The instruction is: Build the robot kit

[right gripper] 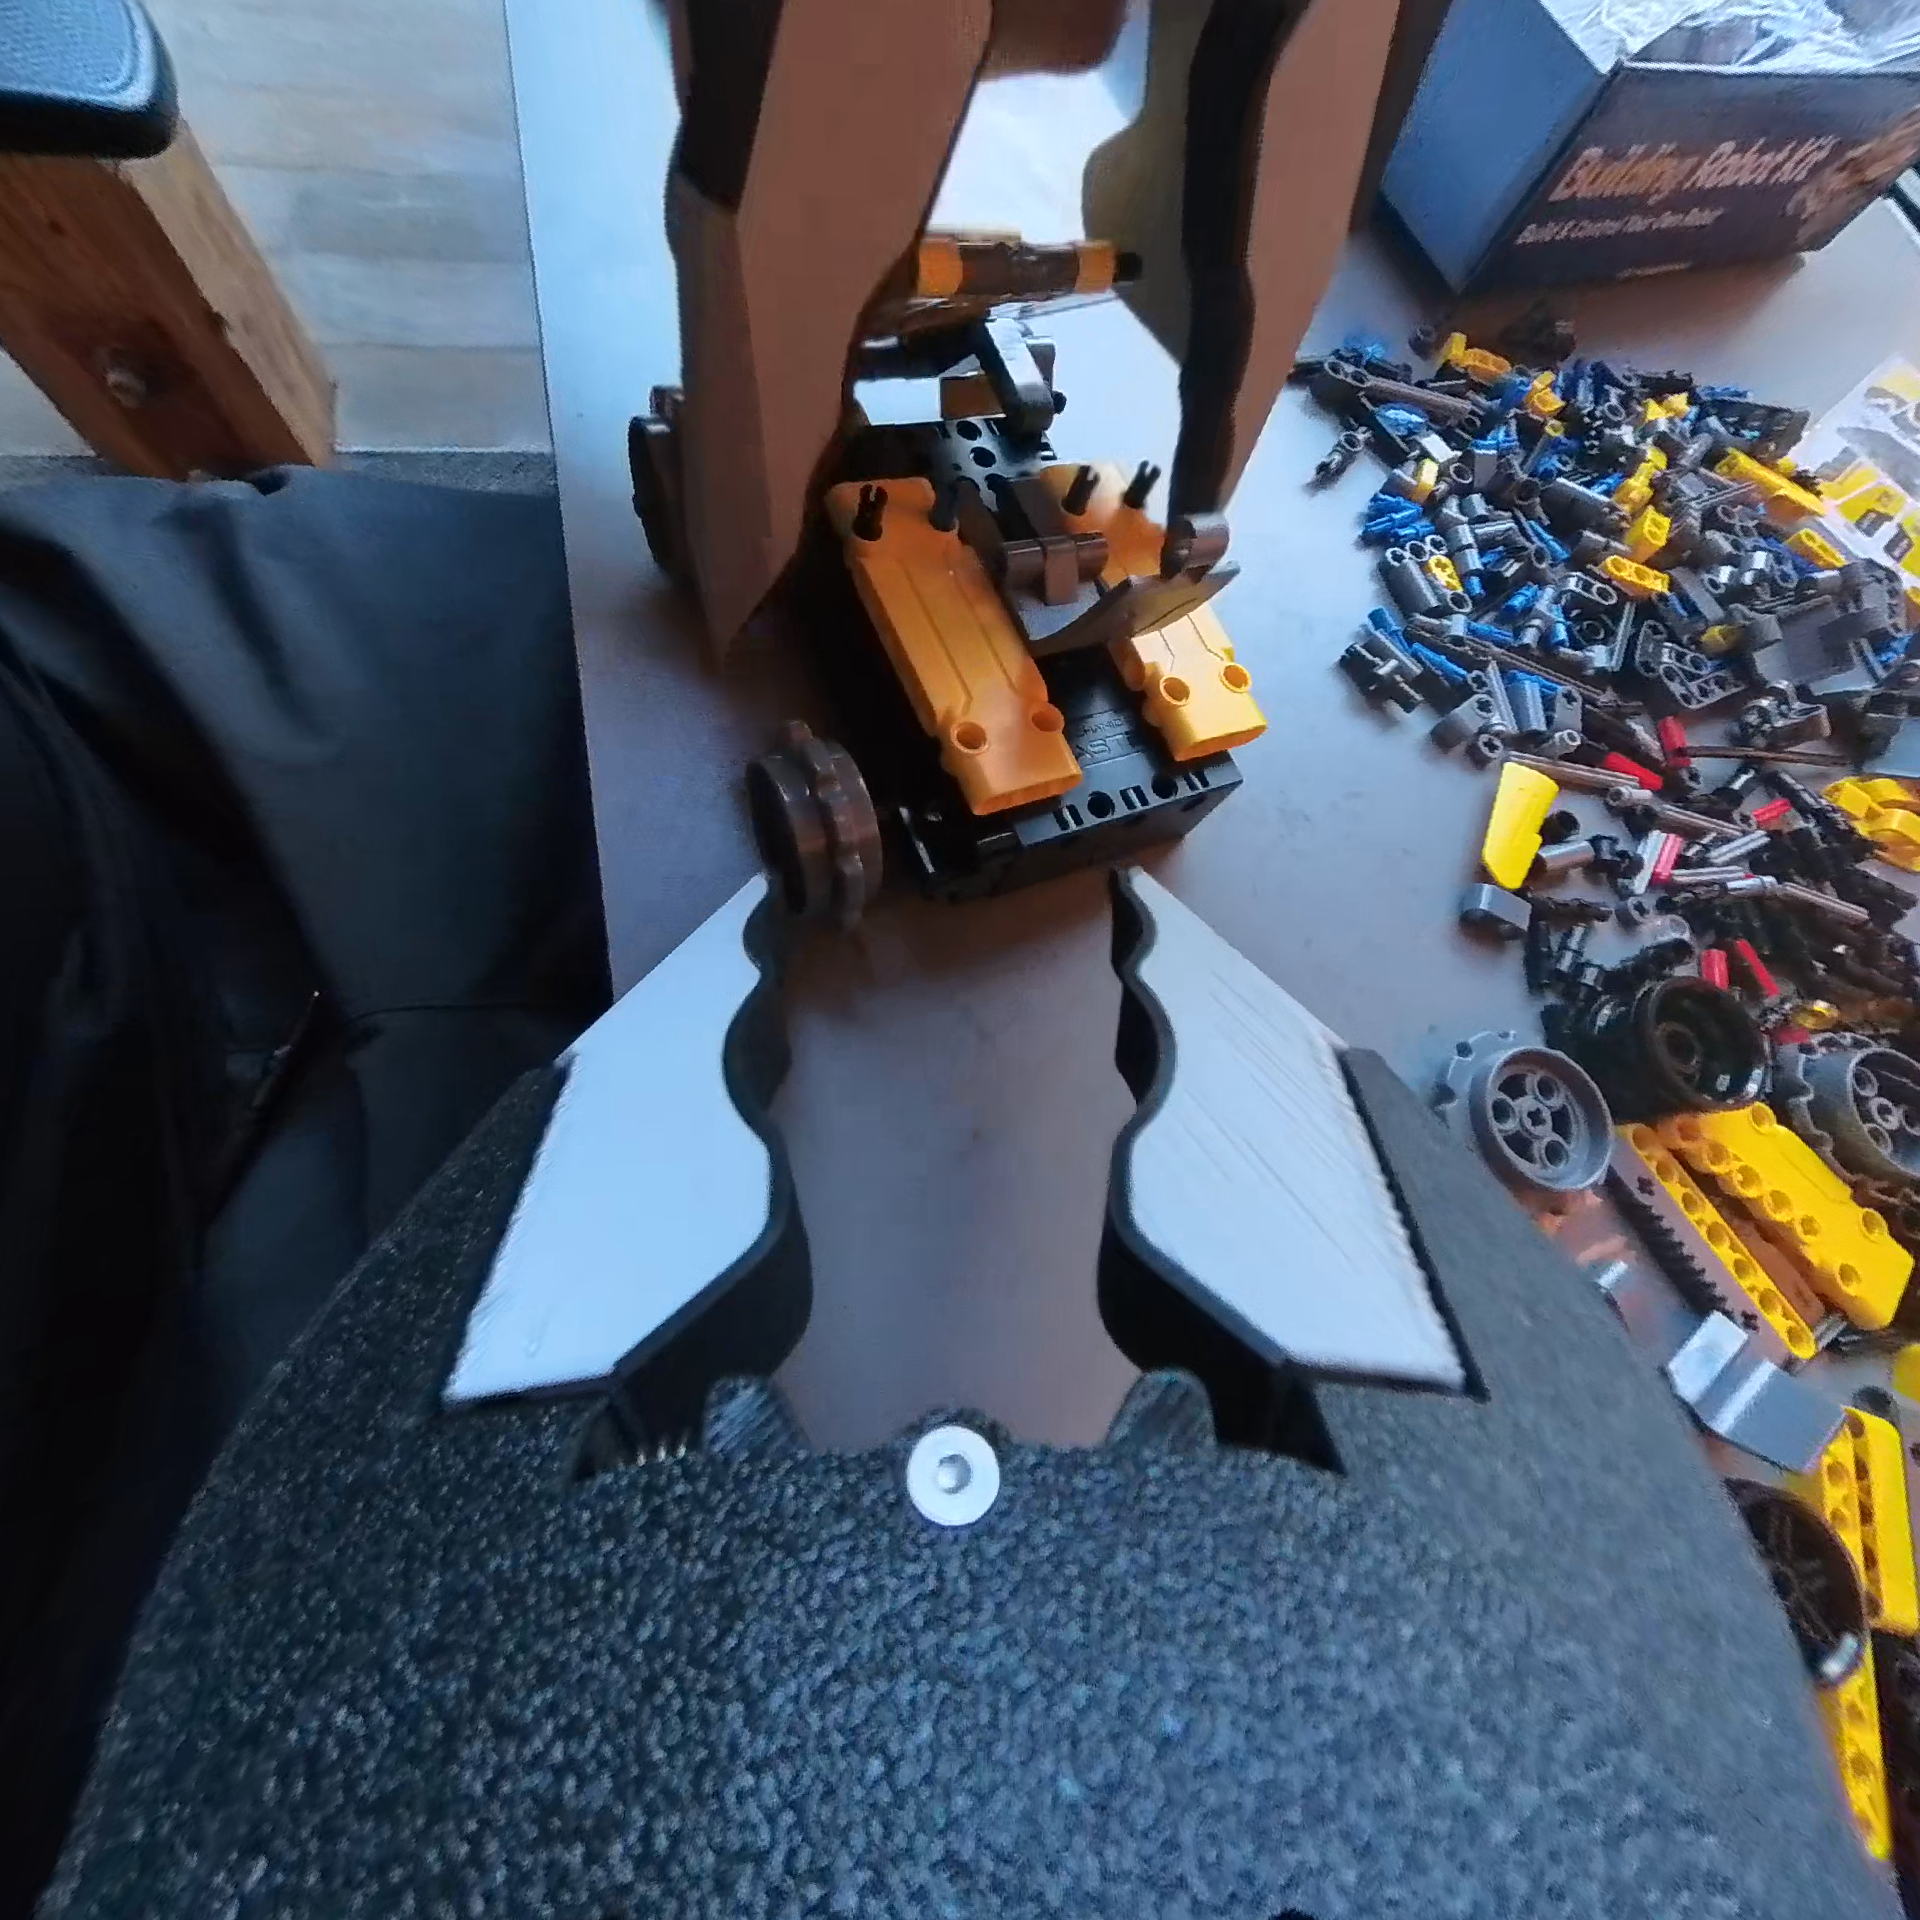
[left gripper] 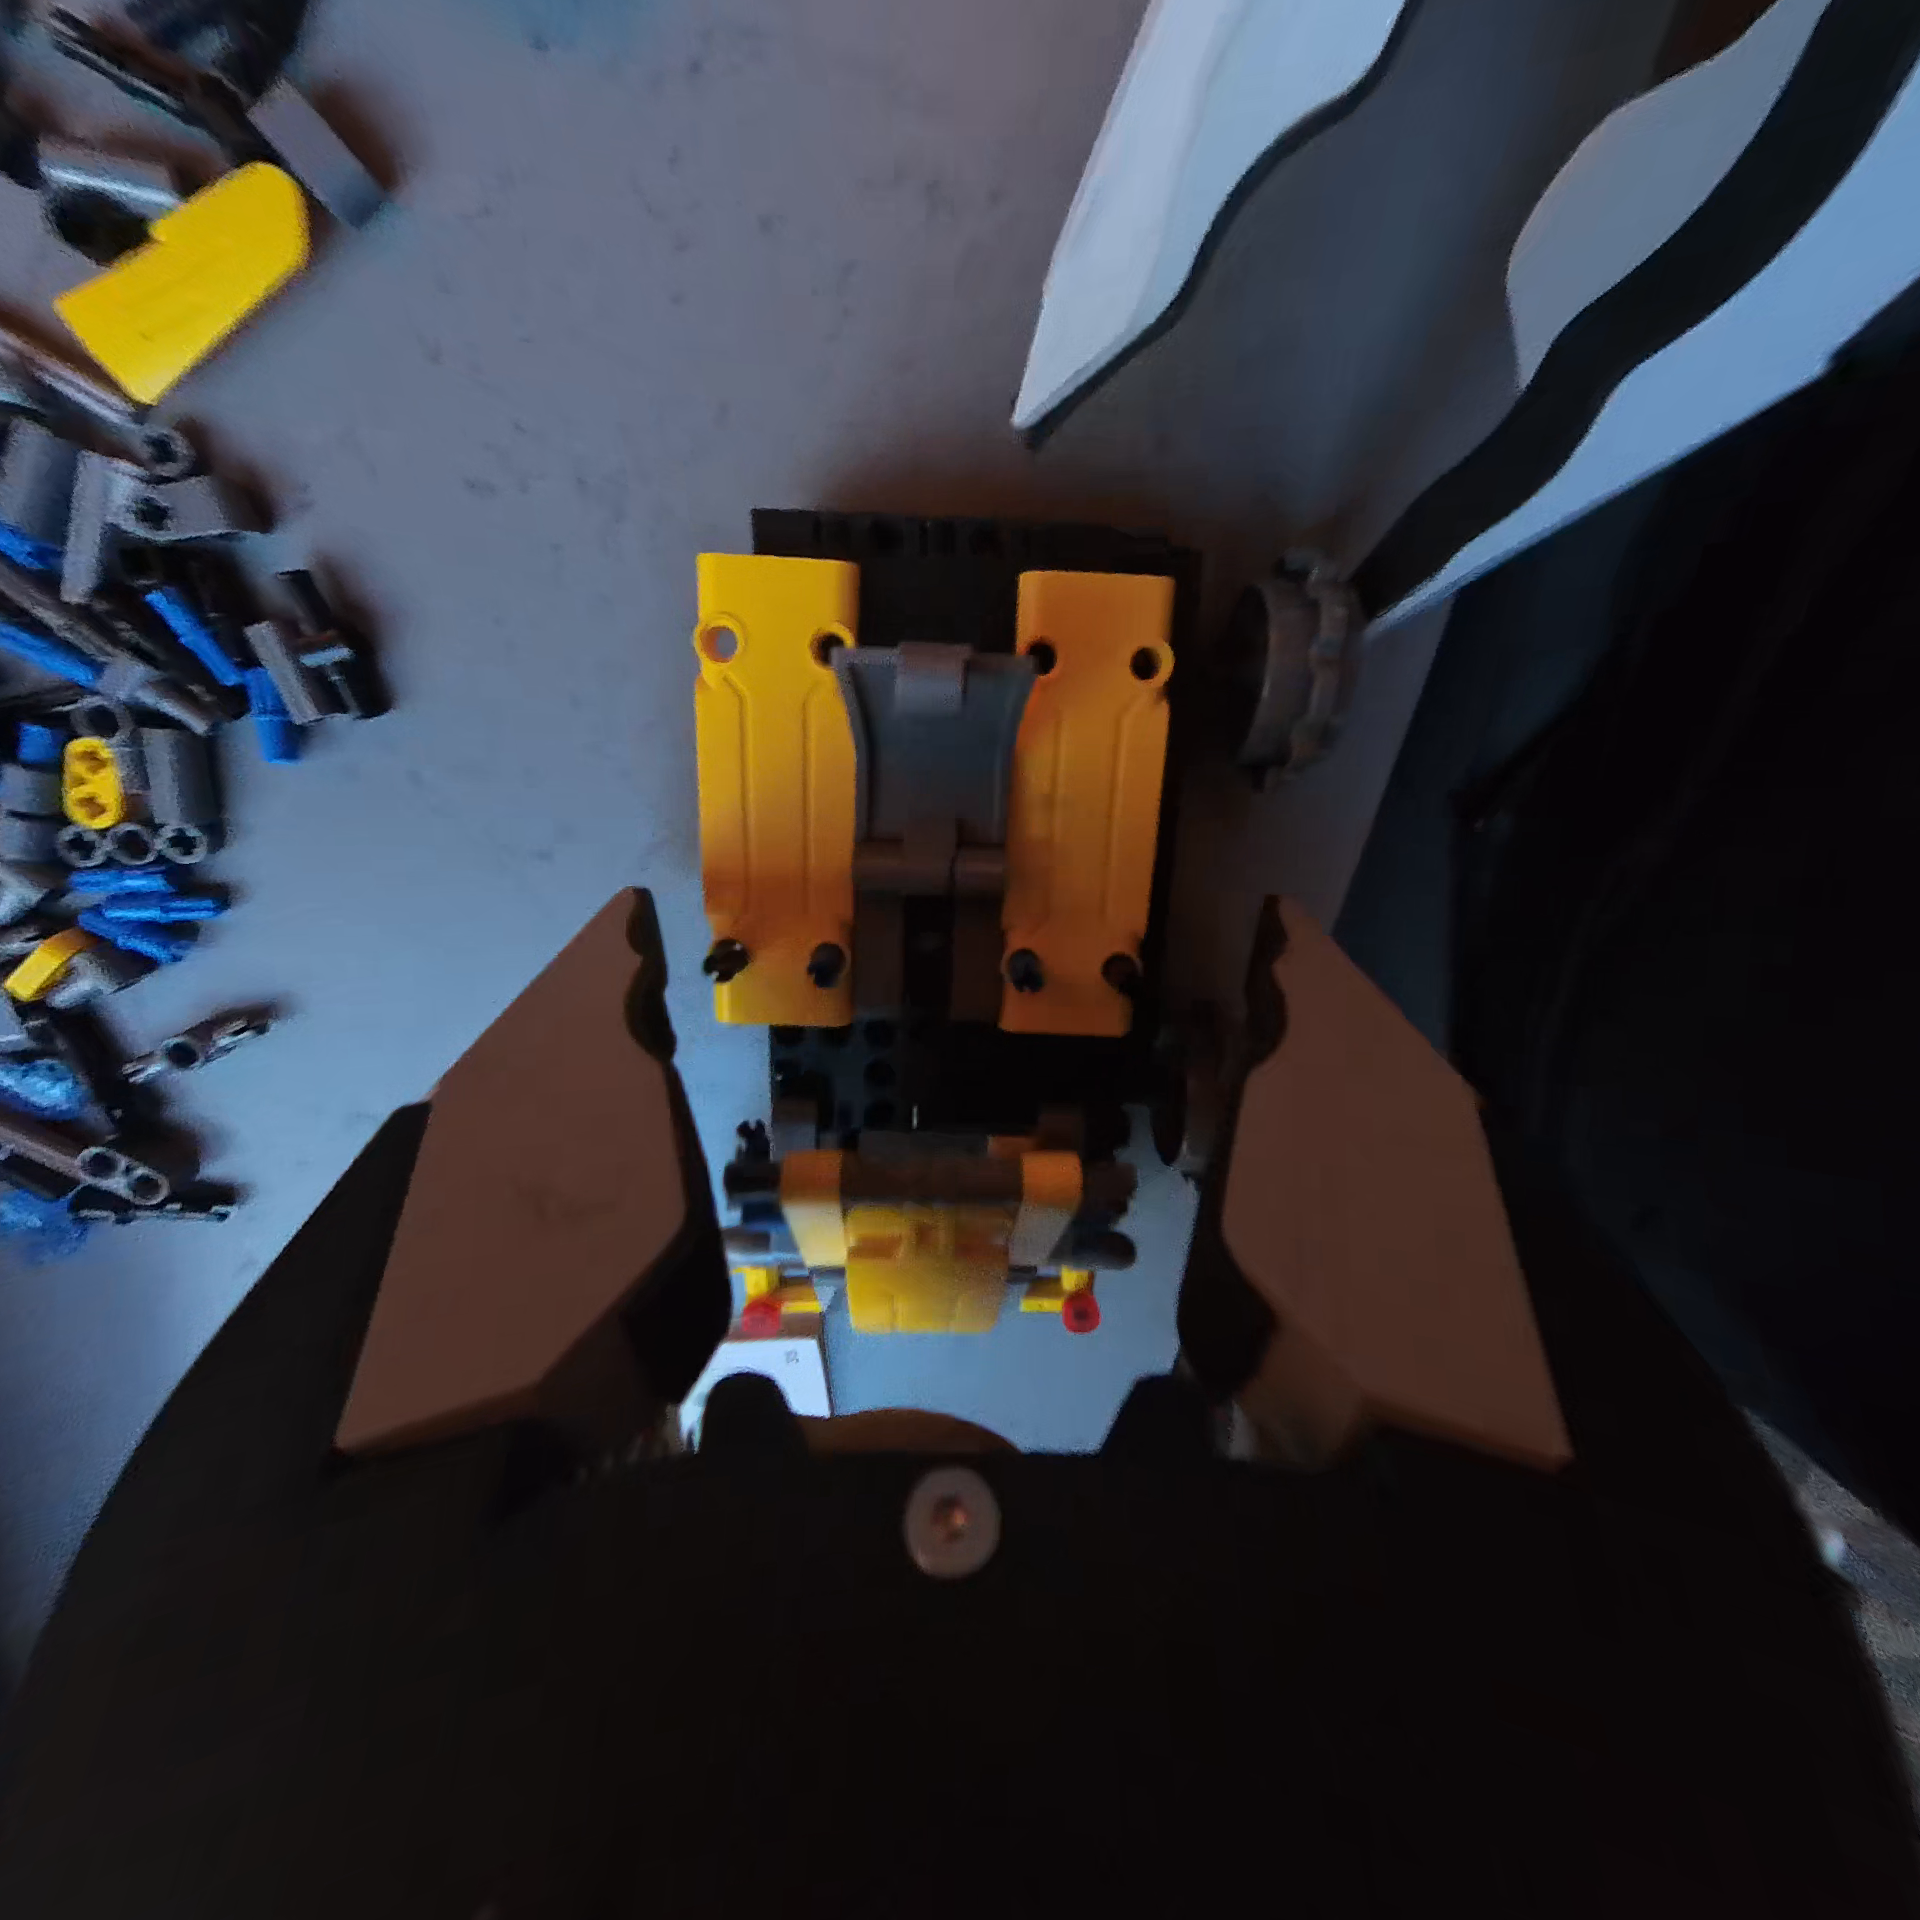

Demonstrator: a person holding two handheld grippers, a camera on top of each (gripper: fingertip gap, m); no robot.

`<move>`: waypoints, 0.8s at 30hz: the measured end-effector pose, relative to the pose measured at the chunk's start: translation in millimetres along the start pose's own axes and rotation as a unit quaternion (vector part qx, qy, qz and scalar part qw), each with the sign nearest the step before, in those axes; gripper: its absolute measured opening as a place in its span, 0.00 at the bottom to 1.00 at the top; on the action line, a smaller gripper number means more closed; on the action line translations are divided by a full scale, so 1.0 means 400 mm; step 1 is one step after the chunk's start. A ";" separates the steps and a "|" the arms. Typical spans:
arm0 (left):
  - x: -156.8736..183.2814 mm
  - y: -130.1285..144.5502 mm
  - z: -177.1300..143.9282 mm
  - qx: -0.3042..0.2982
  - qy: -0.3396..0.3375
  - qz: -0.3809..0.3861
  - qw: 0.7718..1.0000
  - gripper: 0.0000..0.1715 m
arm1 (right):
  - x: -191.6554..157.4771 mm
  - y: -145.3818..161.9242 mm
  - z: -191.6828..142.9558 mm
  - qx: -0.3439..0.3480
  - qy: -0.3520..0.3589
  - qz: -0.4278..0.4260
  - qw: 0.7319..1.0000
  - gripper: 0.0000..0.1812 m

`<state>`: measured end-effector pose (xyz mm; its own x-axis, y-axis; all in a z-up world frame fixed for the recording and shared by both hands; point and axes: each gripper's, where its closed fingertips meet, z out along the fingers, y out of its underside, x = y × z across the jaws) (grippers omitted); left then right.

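Note:
A small brick-built vehicle (left gripper: 935, 790) stands on the pale table, with a black chassis, two yellow side panels and a grey piece between them. My left gripper (left gripper: 956, 935) is open, its brown fingers (left gripper: 540, 1164) straddling the vehicle's near half, and a strip of table shows beside the left finger. A toothed dark wheel (left gripper: 1294, 675) sits on the vehicle's side. My right gripper (right gripper: 940, 894) is open and empty, its silver fingers (right gripper: 644, 1174) just short of the vehicle's black end (right gripper: 1081, 821) and the wheel (right gripper: 816, 821). The left gripper's fingers (right gripper: 821, 260) show above the vehicle in the right wrist view.
A wide pile of loose blue, grey, black and yellow parts (right gripper: 1610, 623) lies beside the vehicle and also shows in the left wrist view (left gripper: 125, 727). A blue box (right gripper: 1662, 135) stands behind it. Yellow beams (right gripper: 1766, 1247) and a grey hub (right gripper: 1538, 1122) lie nearer. The table edge (right gripper: 582, 623) borders dark fabric (right gripper: 260, 831).

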<state>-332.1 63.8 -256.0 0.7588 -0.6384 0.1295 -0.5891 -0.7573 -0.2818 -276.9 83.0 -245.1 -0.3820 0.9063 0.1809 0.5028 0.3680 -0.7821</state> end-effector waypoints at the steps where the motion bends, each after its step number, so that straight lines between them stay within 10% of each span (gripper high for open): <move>1: -0.001 -0.009 -0.016 0.022 0.000 -0.004 1.000 0.65 | 0.003 0.000 -0.003 0.004 0.006 0.001 1.000 0.34; 7: -0.021 -0.074 -0.211 0.261 -0.037 -0.070 0.962 0.70 | 0.021 -0.033 -0.042 0.066 0.041 0.013 0.997 0.36; 12: -0.013 0.004 -0.296 0.408 -0.081 -0.147 0.897 0.68 | 0.025 -0.088 -0.087 0.151 0.071 0.012 0.986 0.36; 24: 0.022 0.243 -0.095 0.359 -0.197 -0.120 0.904 0.64 | 0.030 -0.113 -0.074 0.181 0.054 -0.004 0.982 0.35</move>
<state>-393.3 -20.7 -246.3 0.9643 -0.2617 -0.0395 -0.1688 -0.4932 -0.8534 -281.6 83.4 -189.9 -0.2910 0.9274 0.2351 0.1841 0.2954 -0.9375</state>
